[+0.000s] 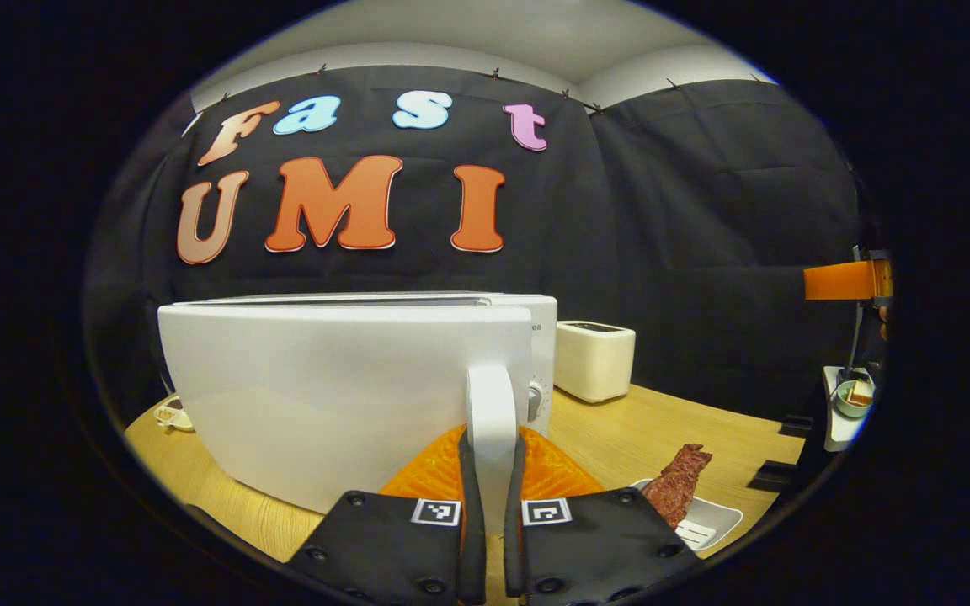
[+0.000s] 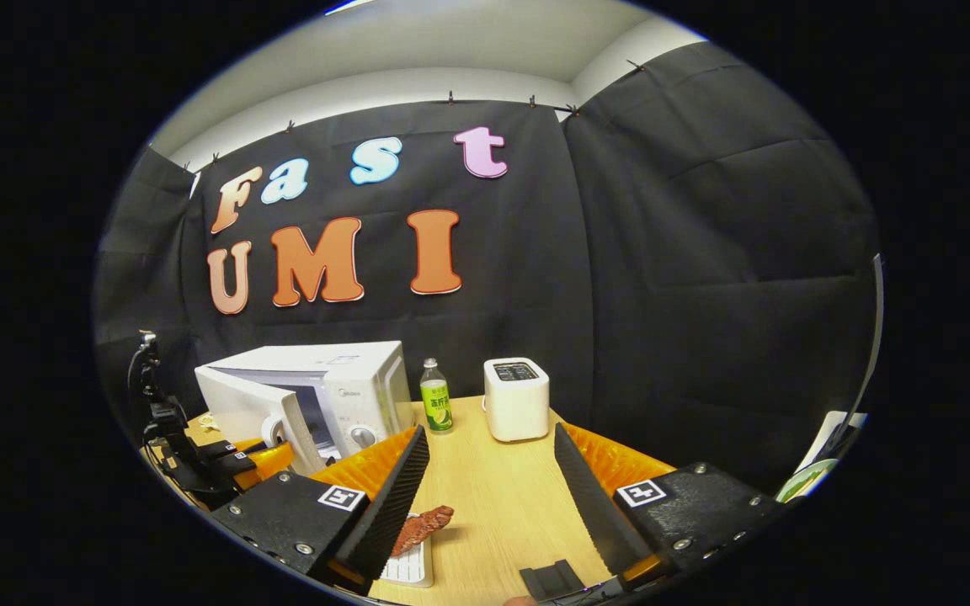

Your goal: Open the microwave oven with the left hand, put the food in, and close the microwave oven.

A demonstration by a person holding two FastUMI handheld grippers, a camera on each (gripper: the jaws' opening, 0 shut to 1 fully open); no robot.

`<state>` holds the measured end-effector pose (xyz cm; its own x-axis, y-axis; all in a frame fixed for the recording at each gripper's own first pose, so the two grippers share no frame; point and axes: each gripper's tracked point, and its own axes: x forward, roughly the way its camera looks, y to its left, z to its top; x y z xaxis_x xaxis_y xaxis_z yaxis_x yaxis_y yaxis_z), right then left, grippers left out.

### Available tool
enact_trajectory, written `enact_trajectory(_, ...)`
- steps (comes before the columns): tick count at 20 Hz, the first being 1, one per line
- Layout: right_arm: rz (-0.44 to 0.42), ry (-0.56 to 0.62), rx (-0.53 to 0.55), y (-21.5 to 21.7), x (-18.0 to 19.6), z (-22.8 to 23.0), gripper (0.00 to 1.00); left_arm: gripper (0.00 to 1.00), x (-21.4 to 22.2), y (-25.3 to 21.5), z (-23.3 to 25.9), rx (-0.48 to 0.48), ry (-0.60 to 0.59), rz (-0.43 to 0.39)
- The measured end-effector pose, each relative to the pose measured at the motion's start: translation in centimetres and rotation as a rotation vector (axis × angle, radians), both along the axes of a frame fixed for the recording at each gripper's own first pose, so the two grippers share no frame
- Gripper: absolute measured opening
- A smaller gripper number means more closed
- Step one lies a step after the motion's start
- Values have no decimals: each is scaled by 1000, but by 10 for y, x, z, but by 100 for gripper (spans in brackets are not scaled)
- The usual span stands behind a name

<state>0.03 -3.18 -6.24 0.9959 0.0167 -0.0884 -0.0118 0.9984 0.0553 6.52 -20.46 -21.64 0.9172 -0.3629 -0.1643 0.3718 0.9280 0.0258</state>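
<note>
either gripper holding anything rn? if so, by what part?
Left gripper is clamped on the microwave door by its vertical white handle, one finger each side. Right gripper is open, holding nothing; the meat lies on its plate.

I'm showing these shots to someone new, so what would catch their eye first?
Front and centre in the left gripper view, the left gripper has its jaws clamped on the handle of the white microwave door, which stands partly open. To its right on the wooden table, a reddish piece of food lies on a white tray, just ahead of the open right gripper.
</note>
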Motion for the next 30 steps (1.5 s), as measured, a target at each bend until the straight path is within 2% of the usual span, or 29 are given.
enact_trajectory(6,62,-20,-6,38,-15,12,93,12,-51,29,6,-28,33,-83)
enact_trajectory(10,108,-47,-6,64,-23,22,93,12,-85,57,13,-10,17,-104)
enact_trajectory(14,143,-46,4,87,-35,21,93,12,-116,91,18,0,8,-83)
enact_trajectory(17,164,-42,4,100,-42,22,93,18,-137,123,22,37,-4,-39)
enact_trajectory(18,170,-42,6,104,-46,23,93,14,-145,135,23,38,-1,-17)
enact_trajectory(19,177,-47,9,108,-48,26,93,25,-154,150,25,40,0,12)
enact_trajectory(22,191,-64,9,118,-54,31,93,31,-182,196,42,75,-33,115)
enact_trajectory(23,196,-67,7,121,-56,32,93,48,-193,209,47,83,-42,136)
enact_trajectory(24,200,-68,3,124,-57,32,93,51,-202,224,53,91,-57,178)
enact_trajectory(27,205,-66,-2,128,-60,28,93,100,-224,266,71,87,-69,282)
enact_trajectory(28,205,-63,-1,129,-59,27,93,96,-229,275,75,75,-64,304)
enact_trajectory(30,201,-57,-2,127,-61,25,93,100,-237,289,92,38,-68,332)
